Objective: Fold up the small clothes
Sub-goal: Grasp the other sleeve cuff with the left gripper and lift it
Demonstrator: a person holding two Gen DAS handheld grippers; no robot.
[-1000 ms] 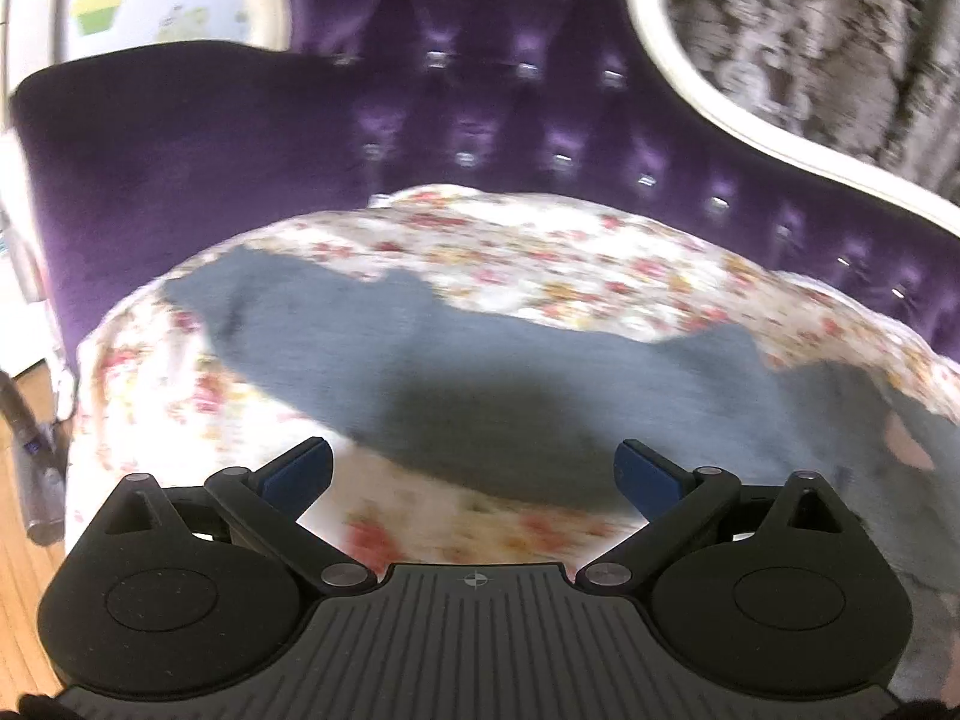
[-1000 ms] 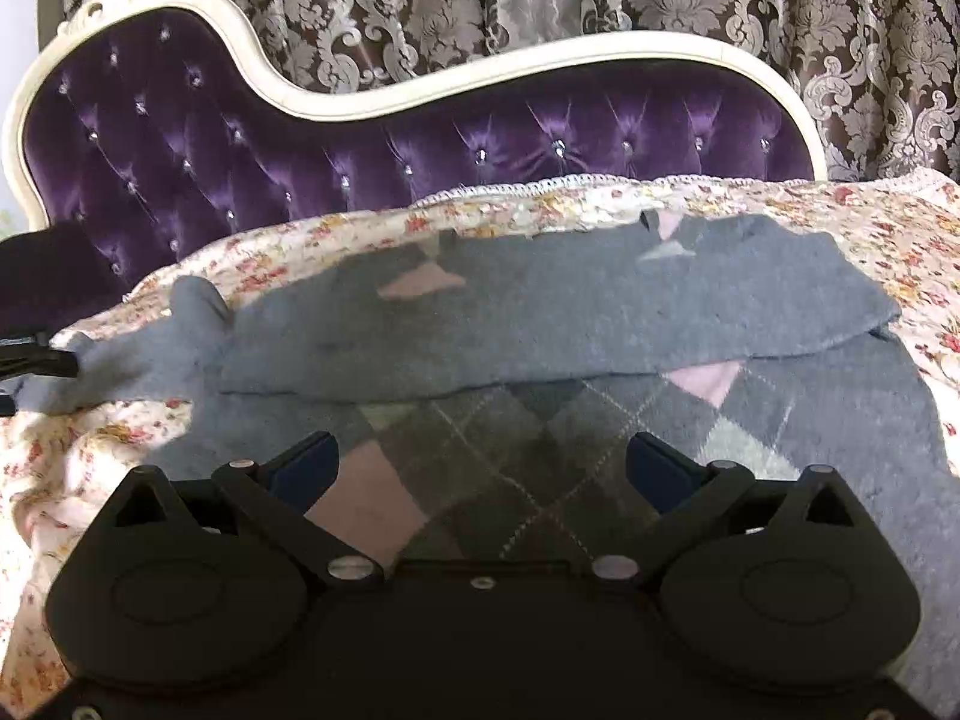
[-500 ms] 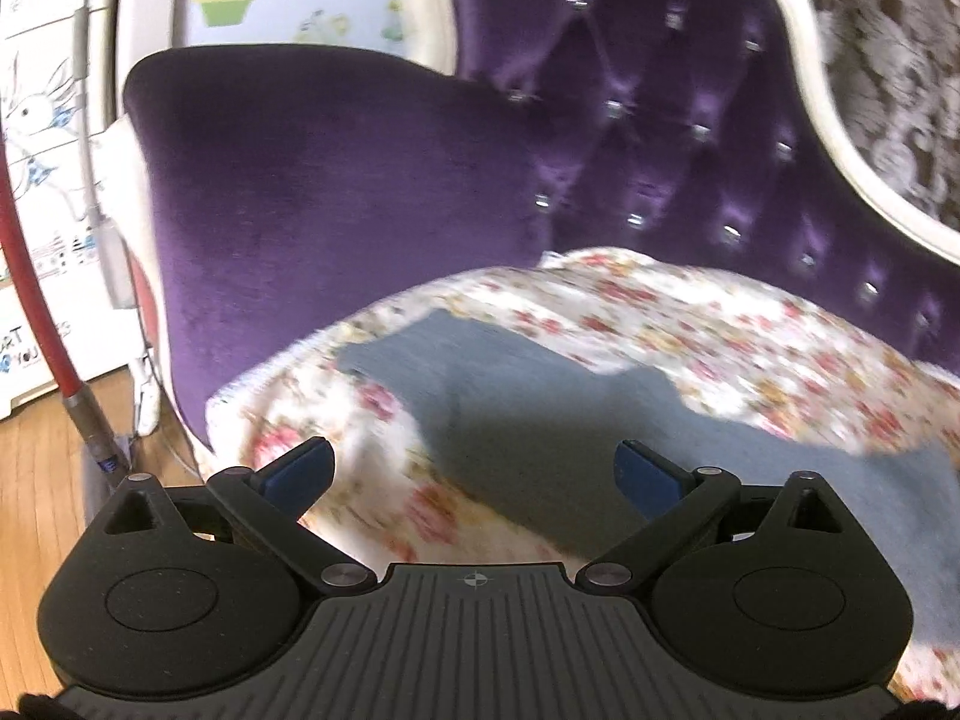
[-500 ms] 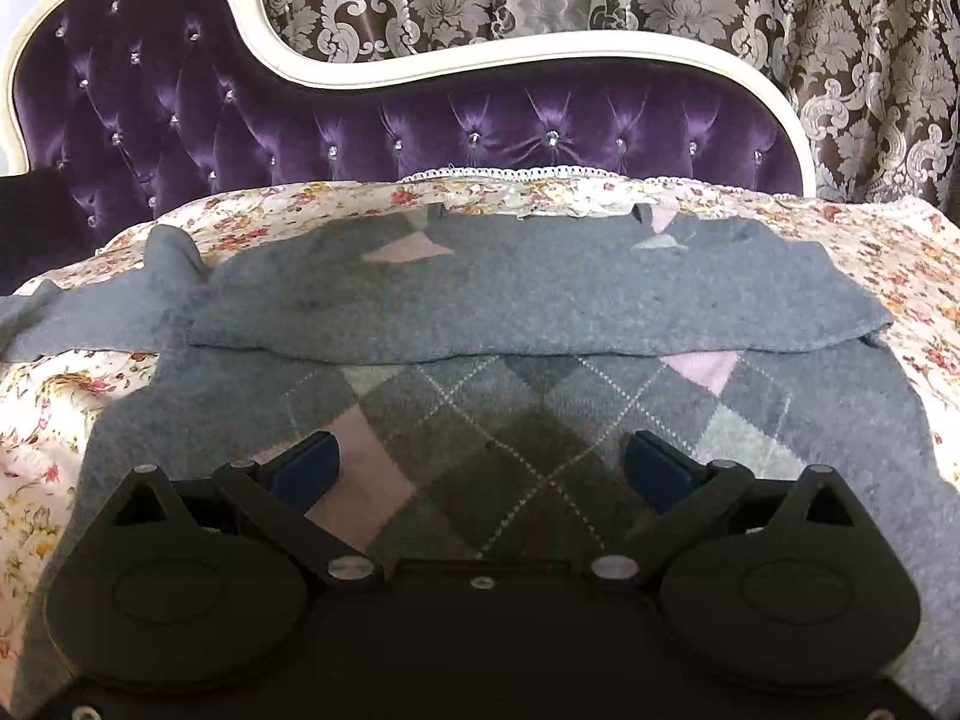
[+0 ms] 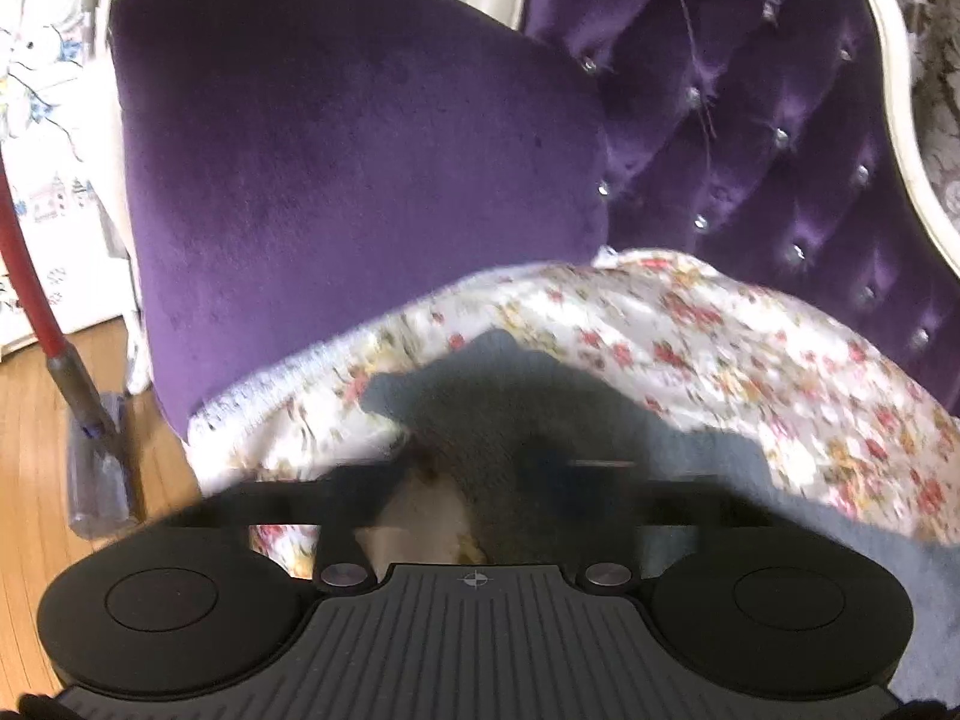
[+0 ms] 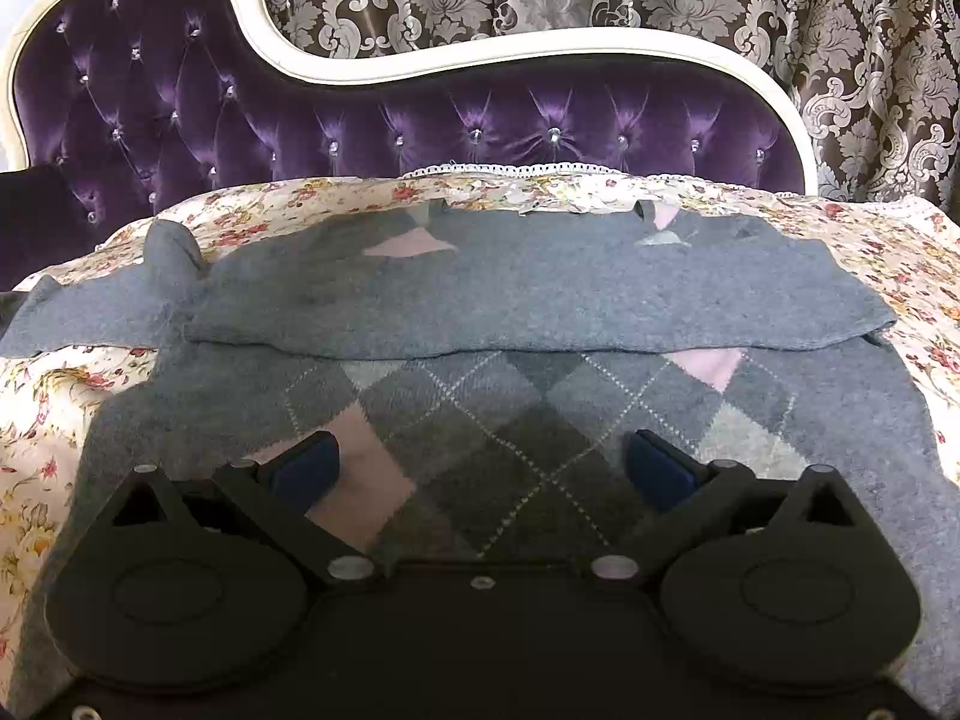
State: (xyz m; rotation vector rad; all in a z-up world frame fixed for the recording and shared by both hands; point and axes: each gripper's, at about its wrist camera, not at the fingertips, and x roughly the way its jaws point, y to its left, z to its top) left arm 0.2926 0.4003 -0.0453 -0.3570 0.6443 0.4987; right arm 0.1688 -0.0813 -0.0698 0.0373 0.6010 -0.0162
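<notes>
Sleeve [image 5: 480, 420] of the grey argyle sweater [image 6: 540, 312] is stretching leftward across the floral sheet [image 5: 690, 324] toward the sofa arm [image 5: 360, 150], its long axis running sideways away from the sweater's body. The left gripper [image 5: 510, 474] is sitting at the cuff end, its jaws having just been closing on the knit and now pinching it. The right gripper [image 6: 480, 468] is hovering wide apart, empty, over the argyle front.
</notes>
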